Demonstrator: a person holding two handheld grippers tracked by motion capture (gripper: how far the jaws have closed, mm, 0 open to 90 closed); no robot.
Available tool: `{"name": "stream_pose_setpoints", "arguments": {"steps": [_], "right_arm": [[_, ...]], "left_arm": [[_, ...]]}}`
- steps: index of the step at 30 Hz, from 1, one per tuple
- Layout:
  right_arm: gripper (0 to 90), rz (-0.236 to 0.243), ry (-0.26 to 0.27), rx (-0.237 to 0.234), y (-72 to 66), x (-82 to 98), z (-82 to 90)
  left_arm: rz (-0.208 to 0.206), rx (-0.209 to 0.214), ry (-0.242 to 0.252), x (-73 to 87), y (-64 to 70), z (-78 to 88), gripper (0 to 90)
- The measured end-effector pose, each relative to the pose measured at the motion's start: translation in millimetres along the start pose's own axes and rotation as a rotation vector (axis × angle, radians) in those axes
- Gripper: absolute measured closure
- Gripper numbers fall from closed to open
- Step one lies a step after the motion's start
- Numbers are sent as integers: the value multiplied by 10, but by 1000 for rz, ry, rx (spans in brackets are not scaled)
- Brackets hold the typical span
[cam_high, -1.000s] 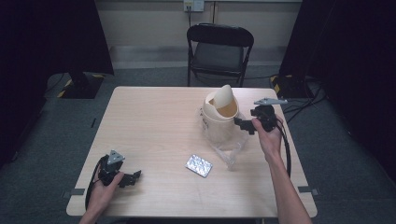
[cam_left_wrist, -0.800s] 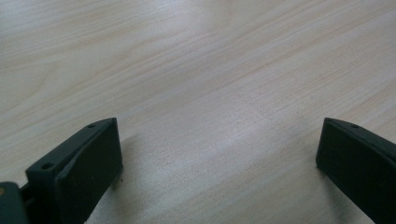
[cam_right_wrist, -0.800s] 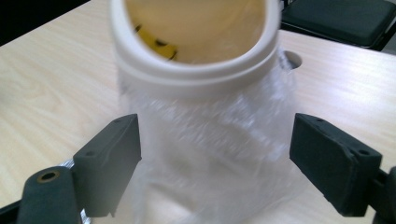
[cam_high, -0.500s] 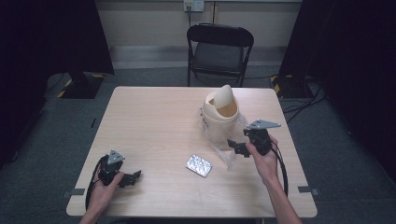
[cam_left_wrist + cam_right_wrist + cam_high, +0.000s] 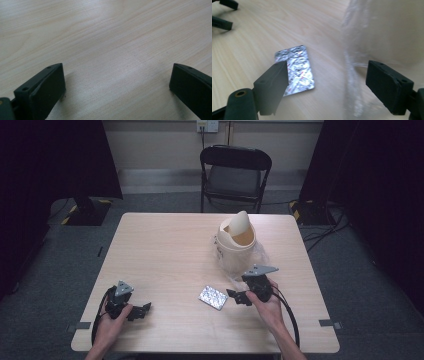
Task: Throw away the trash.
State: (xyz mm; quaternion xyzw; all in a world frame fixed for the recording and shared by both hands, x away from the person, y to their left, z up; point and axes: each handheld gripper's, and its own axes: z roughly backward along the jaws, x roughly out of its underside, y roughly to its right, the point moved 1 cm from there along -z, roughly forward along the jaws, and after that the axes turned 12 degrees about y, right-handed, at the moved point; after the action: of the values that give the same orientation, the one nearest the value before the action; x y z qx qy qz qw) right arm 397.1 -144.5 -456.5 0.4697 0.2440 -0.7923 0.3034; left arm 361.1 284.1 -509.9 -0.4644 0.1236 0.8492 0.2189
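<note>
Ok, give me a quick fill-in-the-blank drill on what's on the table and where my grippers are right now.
1. The silver blister pack lies flat on the ____.
2. The right gripper is beside the pack with its jaws ____.
3. The swing lid of the beige bin is tilted ____.
4. The left gripper has ____ between its jaws.

Missing words: table; open; open; nothing

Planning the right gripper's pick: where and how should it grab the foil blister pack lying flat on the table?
Take the blister pack across its short width, at the end nearest the right gripper, coming from that side with jaws tipped low. It lies flat on the table, so a long edge probably has to be scraped up first. The jaws stand open, wide enough. Keep clear of the plastic bag around the bin.
</note>
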Motion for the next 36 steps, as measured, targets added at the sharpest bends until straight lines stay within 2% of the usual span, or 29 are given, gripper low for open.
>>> {"name": "stream_pose_setpoints", "arguments": {"steps": [1,4,9,14,17,23,24,27,31,34,36], "right_arm": [[178,0,0,0,0,0,0],[178,20,-27,-38,-111,38,-145],[184,32,-35,-79,-227,96,-271],[199,51,-66,-95,-310,168,-405],[203,78,-77,-86,-343,183,-420],[223,80,-96,-99,-338,244,-483],[227,102,-107,-99,-357,265,-499],[229,103,-111,-101,-371,291,-515],[231,113,-101,-86,-368,305,-522],[239,151,-97,-56,-422,325,-531],[247,150,-95,-56,-430,327,-529]], "left_arm": [[0,0,0,0,0,0,0],[0,0,0,0,0,0,0],[0,0,0,0,0,0,0],[-5,2,-2,-3,-6,-1,0],[-5,2,-2,-3,-6,-1,0],[-3,2,-2,-2,-5,-1,0],[-4,2,-2,-2,-5,-1,0],[-4,2,-2,-2,-5,-2,0],[-3,2,-2,-2,-5,-1,0],[-4,2,-2,-2,-5,-1,0],[-3,2,-2,-2,-5,-1,0]]}}
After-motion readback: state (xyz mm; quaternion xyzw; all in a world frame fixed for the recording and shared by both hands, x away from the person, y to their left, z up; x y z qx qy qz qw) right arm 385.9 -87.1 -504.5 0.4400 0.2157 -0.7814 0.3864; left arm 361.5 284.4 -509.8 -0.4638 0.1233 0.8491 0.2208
